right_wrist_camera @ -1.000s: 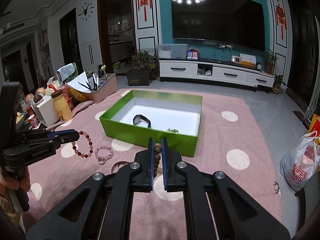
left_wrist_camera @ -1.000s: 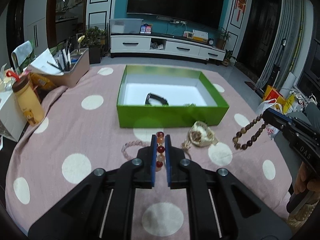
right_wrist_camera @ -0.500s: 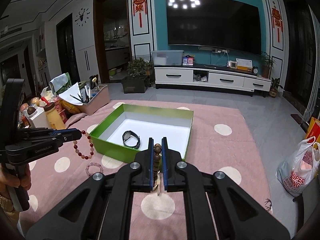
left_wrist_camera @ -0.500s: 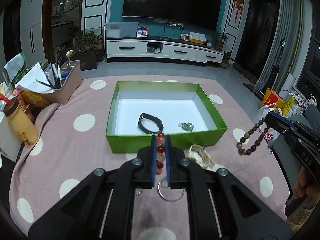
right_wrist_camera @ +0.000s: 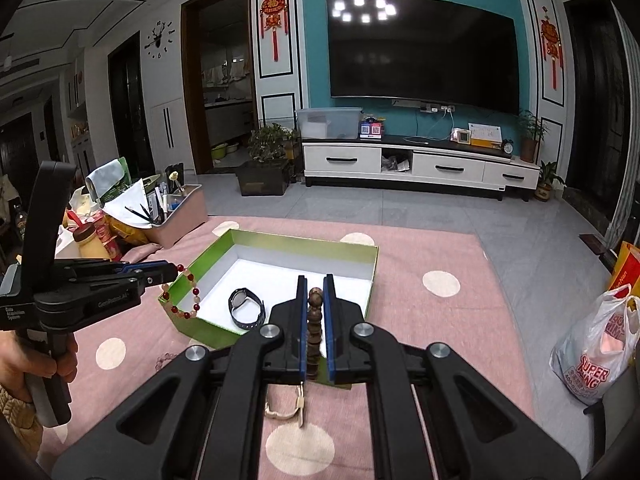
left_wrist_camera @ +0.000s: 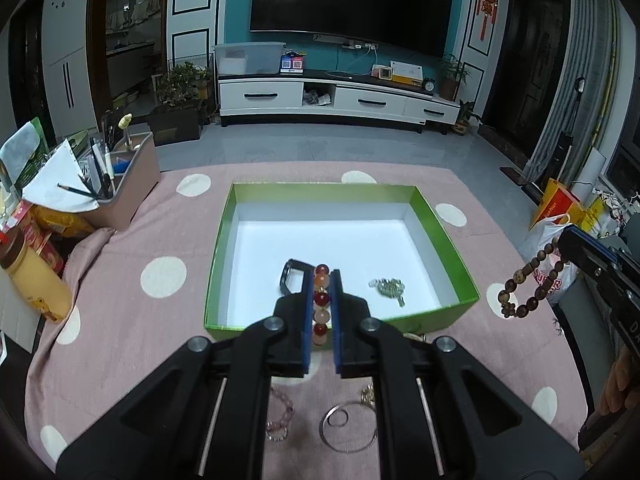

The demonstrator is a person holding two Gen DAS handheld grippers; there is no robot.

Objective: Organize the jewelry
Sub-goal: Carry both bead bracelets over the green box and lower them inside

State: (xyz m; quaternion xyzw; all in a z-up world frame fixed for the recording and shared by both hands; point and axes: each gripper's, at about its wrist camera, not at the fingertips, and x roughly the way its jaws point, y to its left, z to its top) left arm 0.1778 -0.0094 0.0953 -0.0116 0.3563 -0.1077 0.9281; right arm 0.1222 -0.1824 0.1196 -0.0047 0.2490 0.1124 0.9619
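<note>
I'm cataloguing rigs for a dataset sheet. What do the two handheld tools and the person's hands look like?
Both tools, left and right, are matte black with angular linkage arms, round silver pivot bolts, thin metal rods and blue finger pads. The left tool's side carries small white lettering, and it has a black pistol-style handle. Bare skin shows on the left hand, with a cream knitted cuff. No cables are visible.

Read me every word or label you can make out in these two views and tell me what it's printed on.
"SUPER KING": white plastic bag on the floor at right.
"GenRobot.AI": side of the left gripper, seen from the right wrist.
"Data Acquisition System": left gripper's body, small, only roughly readable.
"D": right gripper, rest cut off.
Yellow bag: print too blurred.
</note>
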